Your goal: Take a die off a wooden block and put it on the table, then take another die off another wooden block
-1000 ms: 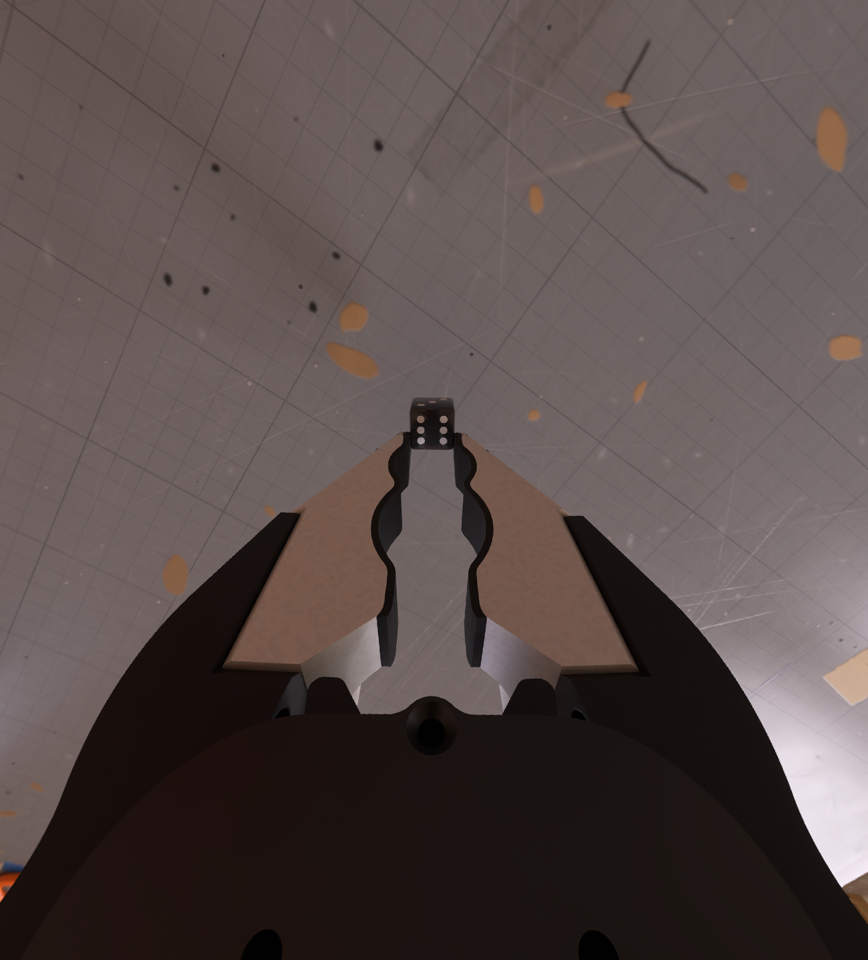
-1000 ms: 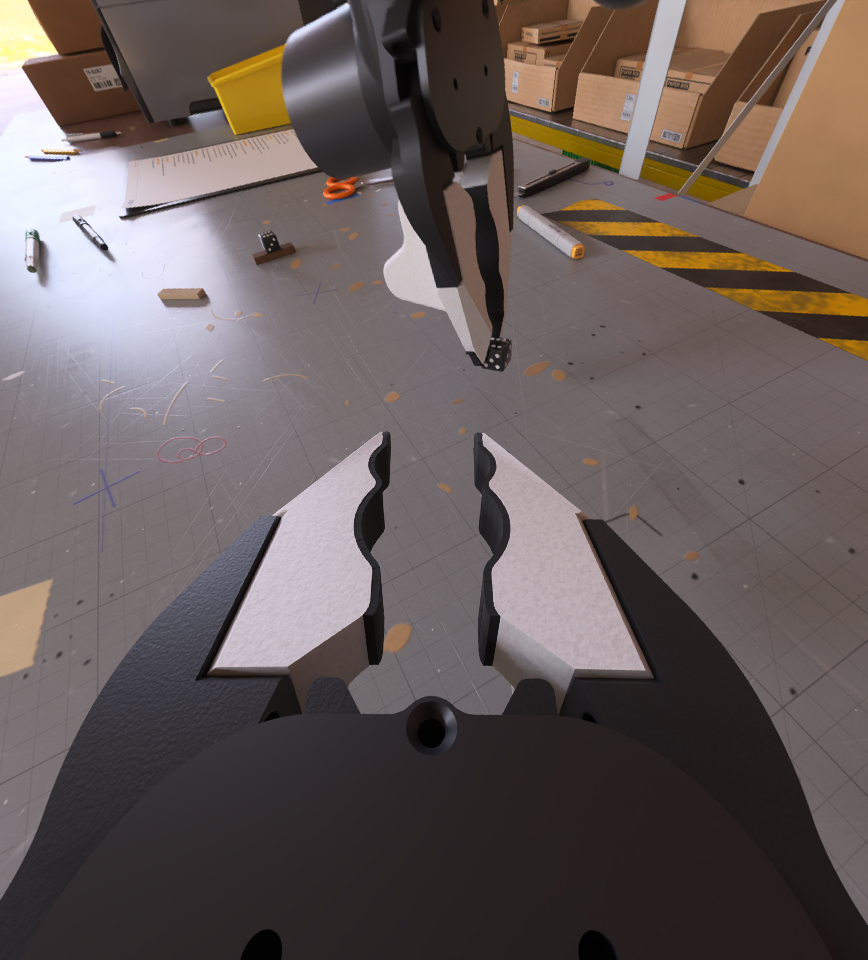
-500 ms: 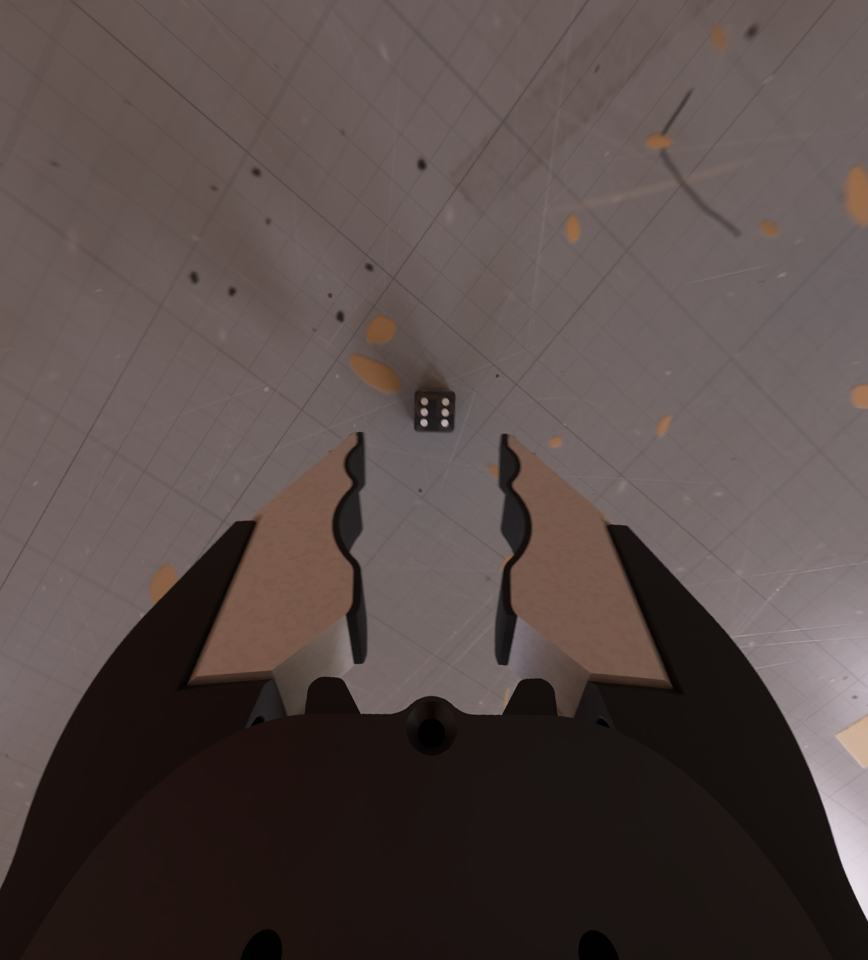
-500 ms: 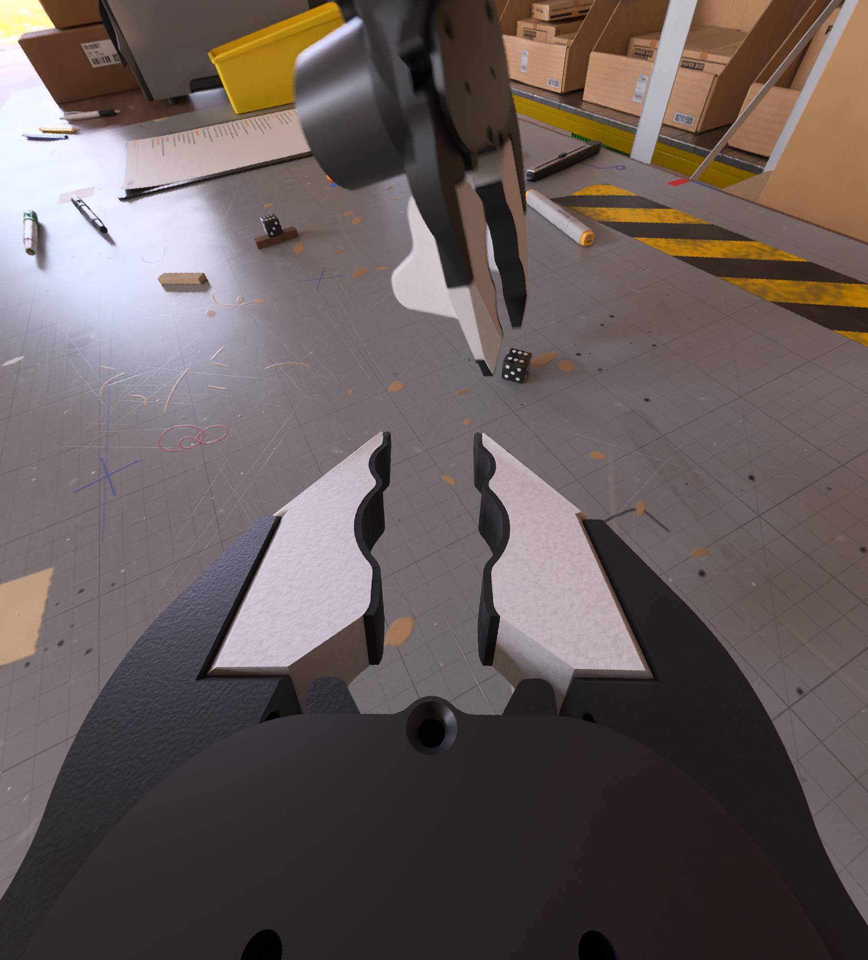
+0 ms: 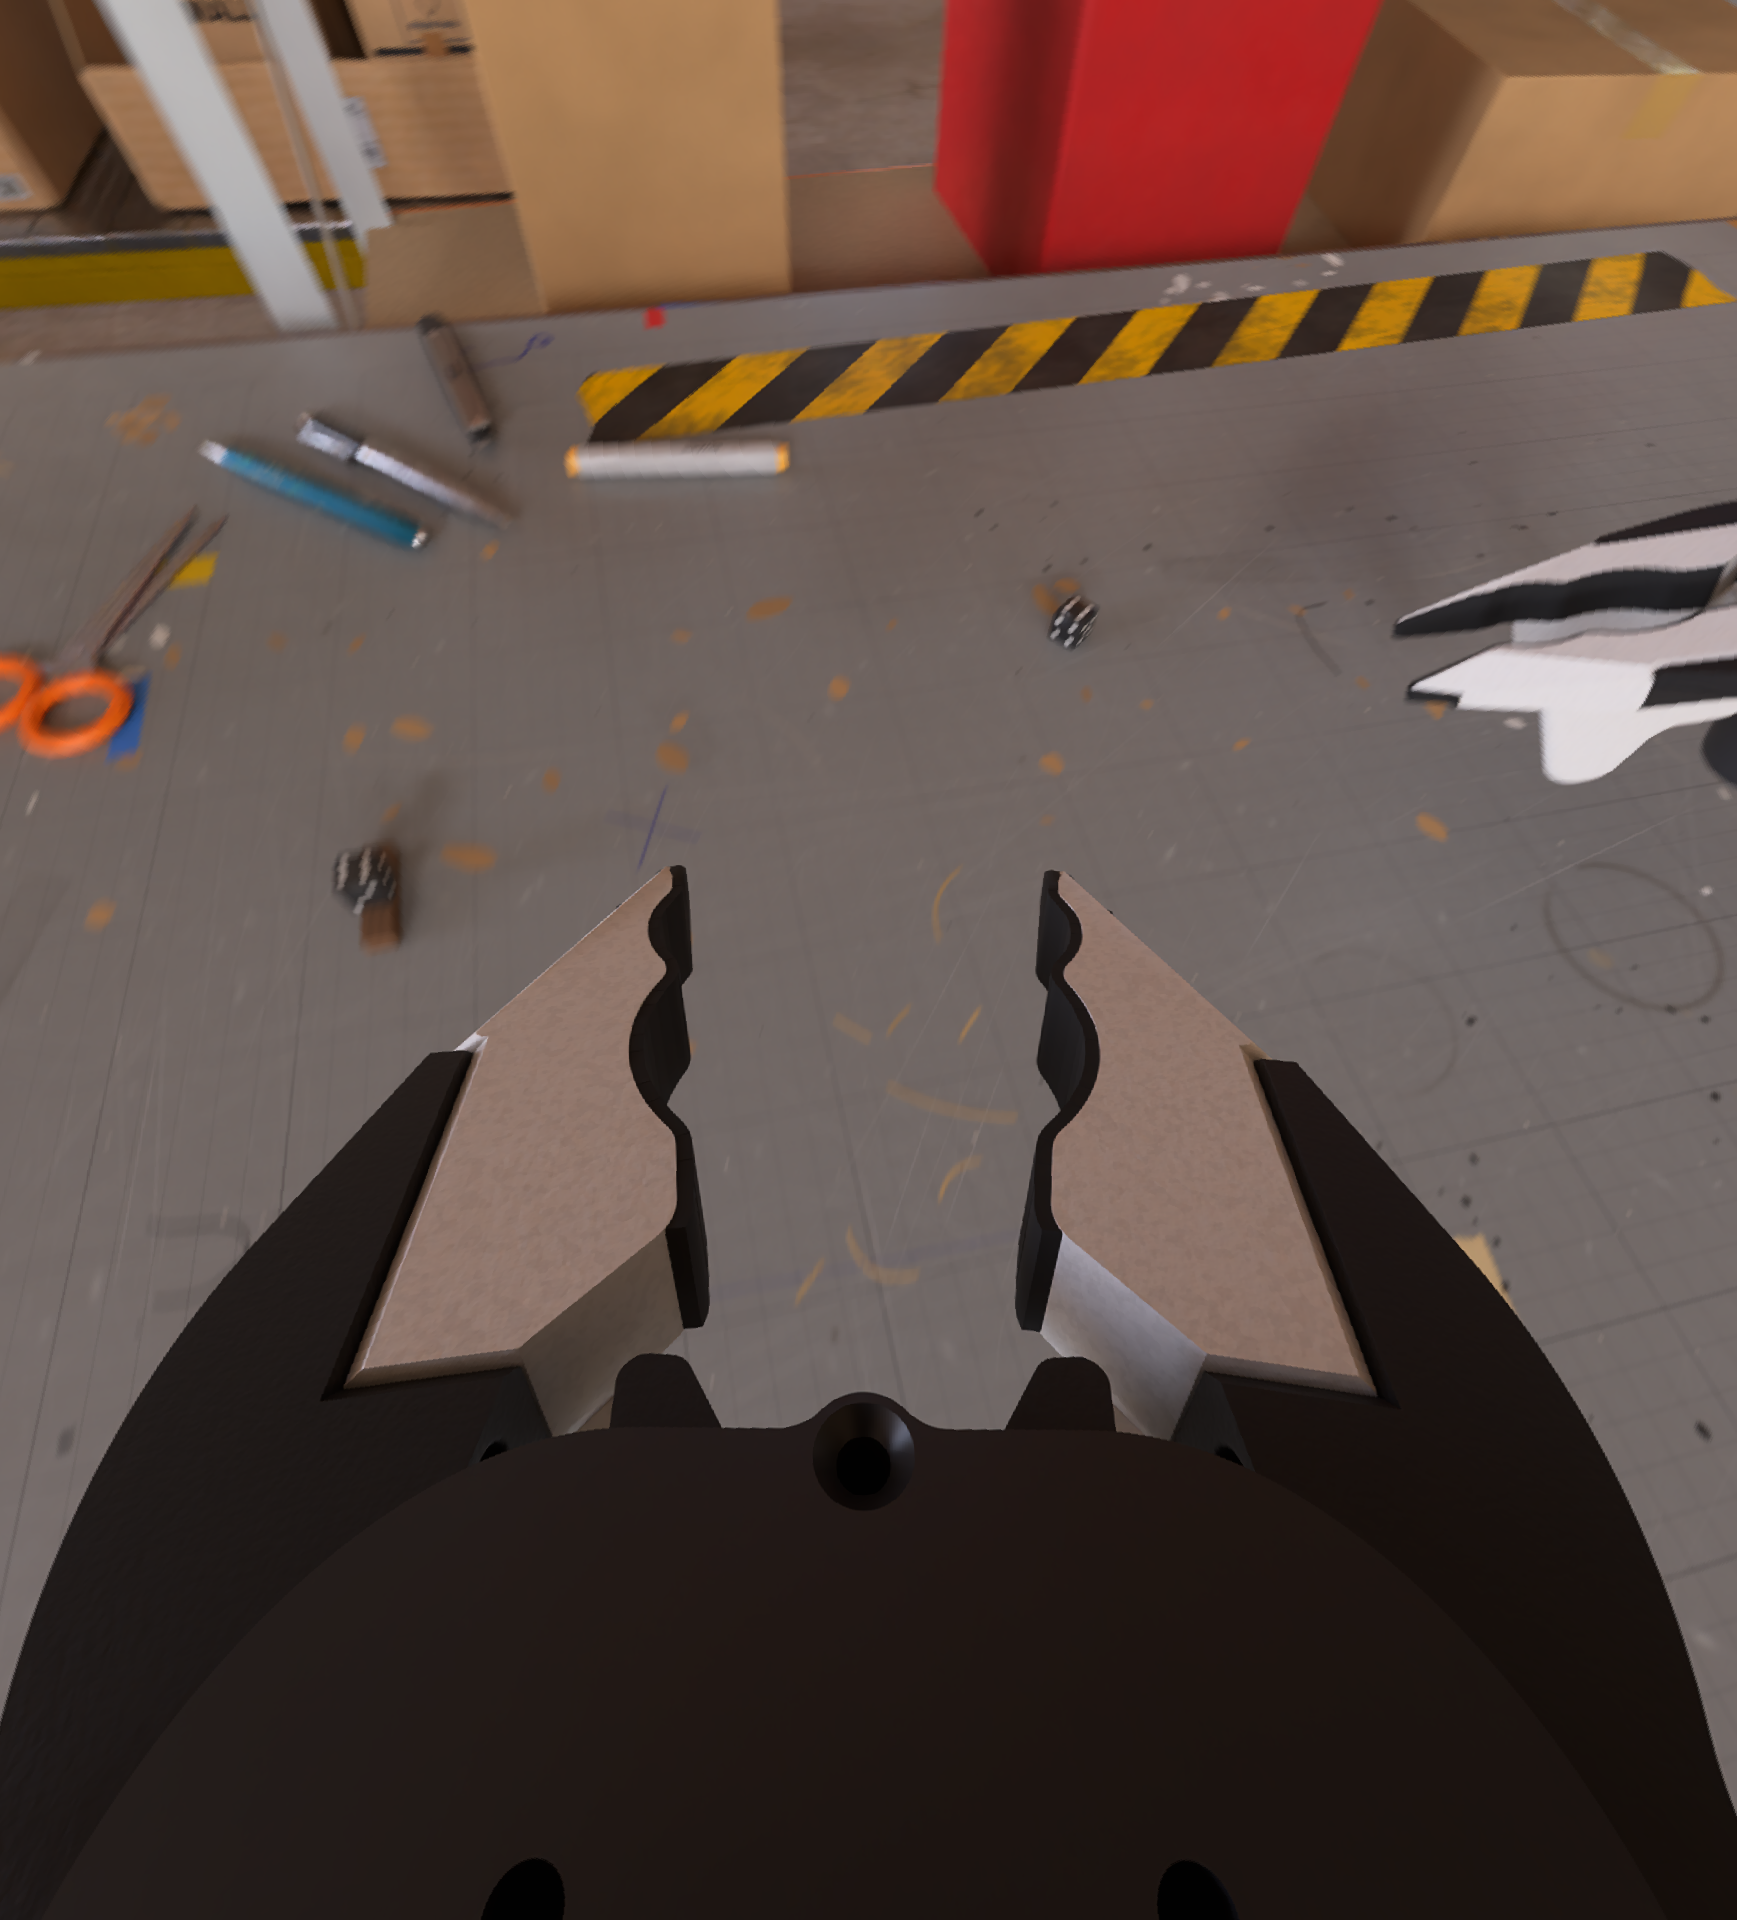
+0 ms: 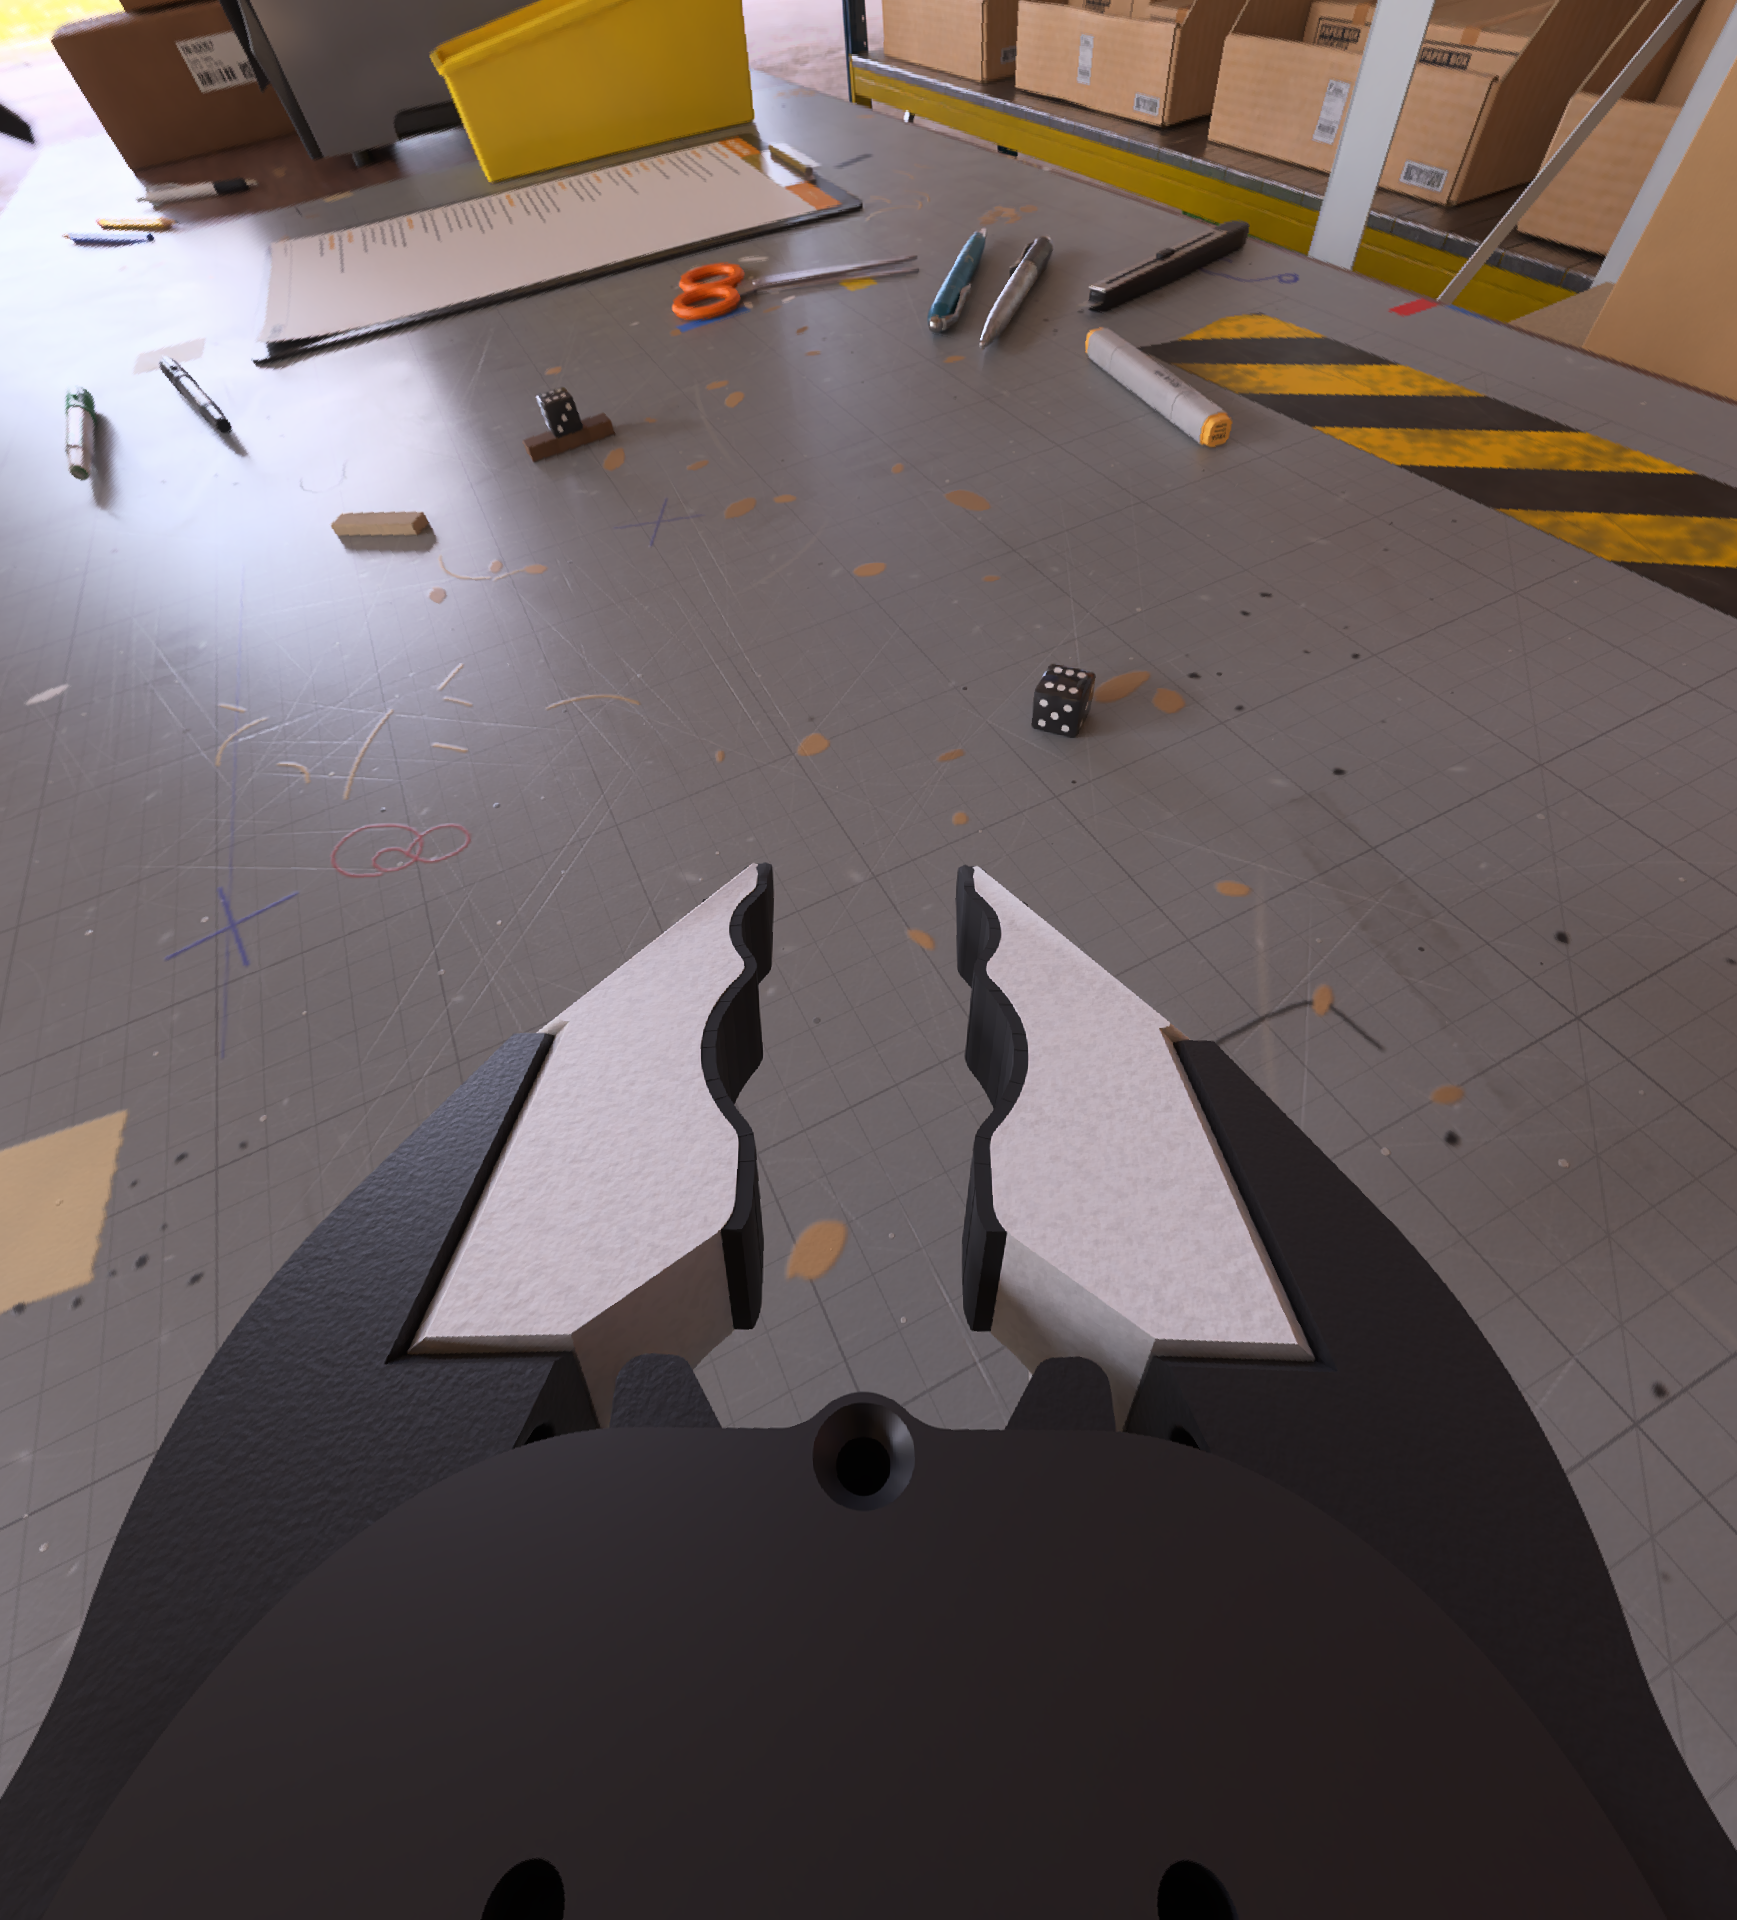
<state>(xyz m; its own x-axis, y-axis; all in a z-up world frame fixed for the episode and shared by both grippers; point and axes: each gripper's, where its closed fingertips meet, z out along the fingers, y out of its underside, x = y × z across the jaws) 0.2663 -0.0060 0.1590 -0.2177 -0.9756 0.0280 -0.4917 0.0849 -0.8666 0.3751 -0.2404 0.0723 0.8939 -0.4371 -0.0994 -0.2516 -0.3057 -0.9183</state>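
Left gripper (image 5: 862,883): fingers wide apart, nothing between them, held above the tabletop (image 5: 1259,1039) and looking across it. Right gripper (image 6: 862,883): fingers apart too, gap narrower than the left's, also empty. One black die (image 6: 1061,700) sits directly on the tabletop, ahead and slightly right of the right gripper, clear of both; same die shows in the left wrist view (image 5: 1072,623), blurred. Second black die (image 6: 556,411) sits on top of a dark wooden block (image 6: 570,438) farther back, left of centre; in the left wrist view that pair is blurred, die (image 5: 365,876) on block (image 5: 381,920), ahead-left of the left fingers, well apart from them. A light wooden block (image 6: 382,527) lies bare, near the dark one. Right gripper also shows at the right edge of the left wrist view (image 5: 1404,655). Clutter at the far side: orange scissors (image 6: 791,286), pens (image 6: 989,278), a marker (image 6: 1155,387), a clipboard (image 6: 552,234).
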